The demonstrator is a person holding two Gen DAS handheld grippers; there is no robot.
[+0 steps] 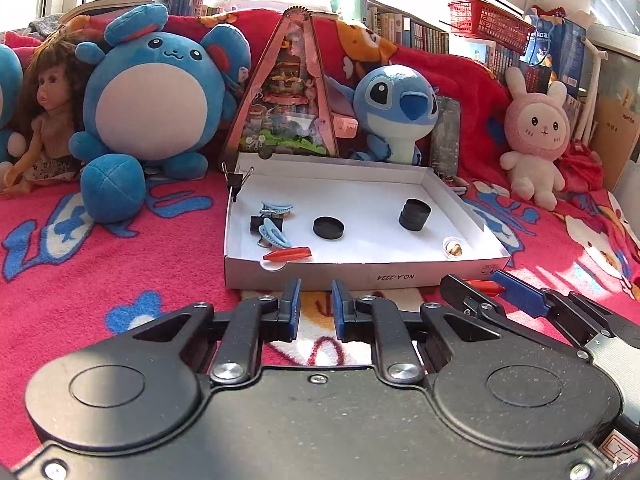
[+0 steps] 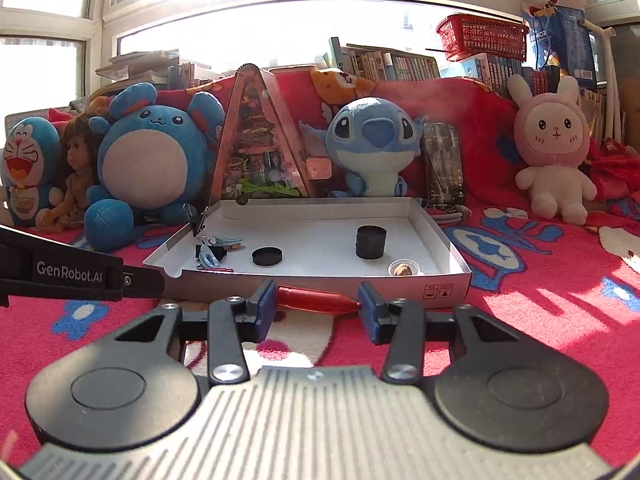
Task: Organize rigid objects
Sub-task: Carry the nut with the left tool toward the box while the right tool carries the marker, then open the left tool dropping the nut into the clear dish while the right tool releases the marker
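Note:
A shallow white cardboard box [image 1: 360,276] lies on the pink blanket. Inside are blue hair clips [image 1: 274,232], a black binder clip [image 1: 256,224], a red clip [image 1: 287,255], one black puck [image 1: 329,227], a stack of black pucks [image 1: 414,214] and a small clear cup [image 1: 453,247]. My left gripper [image 1: 316,308] hovers just before the box's front wall, shut and empty. To its right, my right gripper [image 2: 318,308] is shut on a second red clip [image 2: 316,298], held lengthwise between the pads in front of the box [image 2: 320,280]. That held clip [image 1: 484,286] also shows in the left wrist view.
Behind the box stand a triangular decorated case [image 1: 288,92], a blue round plush [image 1: 152,92], a blue alien plush [image 1: 396,108], a doll [image 1: 44,120] and a pink bunny plush [image 1: 536,132]. Books and a red basket [image 1: 488,20] line the windowsill. Another binder clip [image 1: 236,180] grips the box's far left corner.

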